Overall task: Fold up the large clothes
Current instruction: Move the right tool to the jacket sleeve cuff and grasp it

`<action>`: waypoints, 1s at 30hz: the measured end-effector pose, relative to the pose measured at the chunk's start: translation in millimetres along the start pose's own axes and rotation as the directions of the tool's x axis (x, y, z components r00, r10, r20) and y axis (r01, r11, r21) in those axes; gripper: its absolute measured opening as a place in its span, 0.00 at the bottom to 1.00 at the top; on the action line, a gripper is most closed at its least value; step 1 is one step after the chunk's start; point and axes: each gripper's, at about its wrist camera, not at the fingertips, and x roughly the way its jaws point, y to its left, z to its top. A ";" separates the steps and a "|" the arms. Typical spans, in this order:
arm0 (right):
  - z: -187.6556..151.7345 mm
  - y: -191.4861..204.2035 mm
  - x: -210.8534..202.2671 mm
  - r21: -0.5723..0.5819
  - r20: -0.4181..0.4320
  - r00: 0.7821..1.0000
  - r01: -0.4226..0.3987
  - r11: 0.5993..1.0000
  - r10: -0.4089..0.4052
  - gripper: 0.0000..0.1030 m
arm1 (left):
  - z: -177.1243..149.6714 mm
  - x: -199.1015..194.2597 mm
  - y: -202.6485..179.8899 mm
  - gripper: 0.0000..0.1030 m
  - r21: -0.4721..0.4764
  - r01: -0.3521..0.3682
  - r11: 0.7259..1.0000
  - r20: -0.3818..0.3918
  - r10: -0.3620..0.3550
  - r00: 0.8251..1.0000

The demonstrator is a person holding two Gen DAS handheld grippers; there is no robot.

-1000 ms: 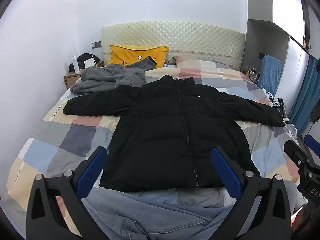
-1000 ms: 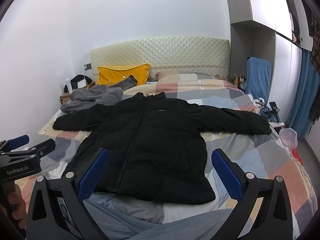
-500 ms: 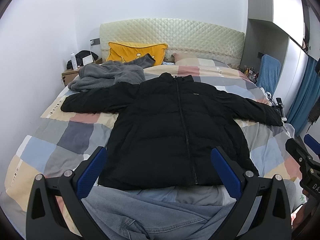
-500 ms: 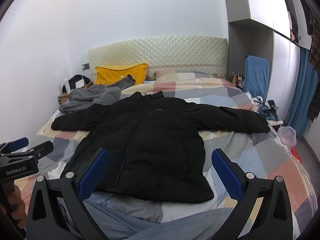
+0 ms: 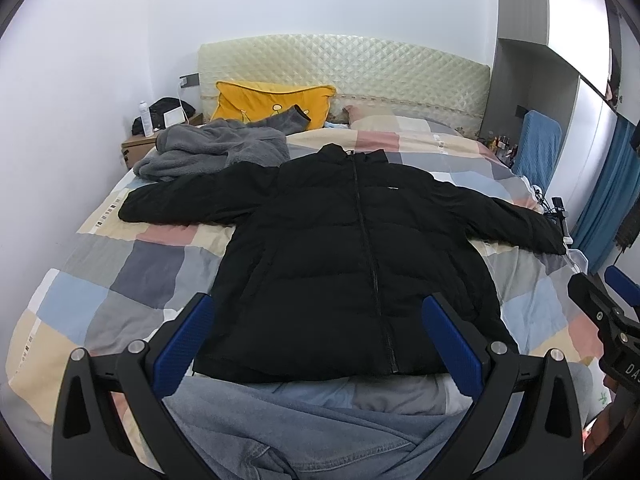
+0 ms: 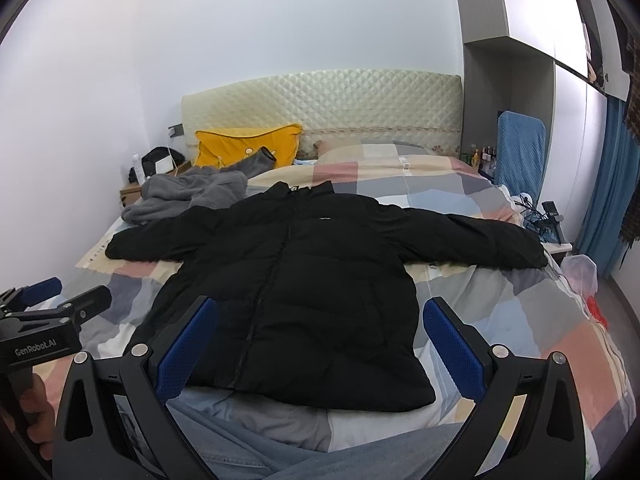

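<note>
black puffer jacket (image 5: pixel 352 264): flat, zipped, sleeves spread, just beyond your left tongs (image 5: pixel 316 340) and right tongs (image 6: pixel 320 340); both gape wide, holding nothing. change: view crept forward and higher; folding unstarted. surface: patchwork quilt (image 5: pixel 120 280). room: grey fleece (image 5: pixel 212 152), yellow pillow (image 5: pixel 268 100), quilted headboard (image 5: pixel 360 64).

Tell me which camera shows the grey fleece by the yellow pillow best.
The left wrist view: the grey fleece is larger and nearer there, with its folds and one sleeve against the yellow pillow clear. The right wrist view shows it smaller and farther off.
</note>
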 end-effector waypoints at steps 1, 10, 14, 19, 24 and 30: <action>1.2 0.3 1.2 -0.001 0.000 1.000 0.000 1.000 0.000 1.00 | 1.4 1.3 -0.5 1.00 -0.001 0.002 1.000 0.001 -0.002 1.000; 23.4 -4.1 7.6 -0.029 0.056 0.997 0.053 0.998 -0.052 1.00 | 26.0 8.3 -6.9 1.00 0.000 0.061 0.998 0.031 -0.061 0.998; 42.8 -14.0 8.2 -0.017 0.097 0.993 0.069 0.998 -0.067 1.00 | 48.3 12.8 -15.0 1.00 0.016 0.094 0.995 0.044 -0.095 0.994; 61.1 -23.5 9.7 -0.019 0.134 0.988 0.079 0.997 -0.075 1.00 | 75.9 21.2 -22.4 1.00 0.018 0.122 0.992 0.049 -0.123 0.991; 73.8 -40.6 19.2 0.002 0.163 0.983 0.085 0.996 -0.084 1.00 | 96.9 28.9 -41.7 1.00 0.074 0.166 0.983 0.072 -0.171 0.983; 88.6 -64.6 39.8 0.031 0.188 0.977 0.095 0.995 -0.099 1.00 | 126.5 41.1 -57.0 1.00 0.138 0.214 0.967 0.093 -0.228 0.969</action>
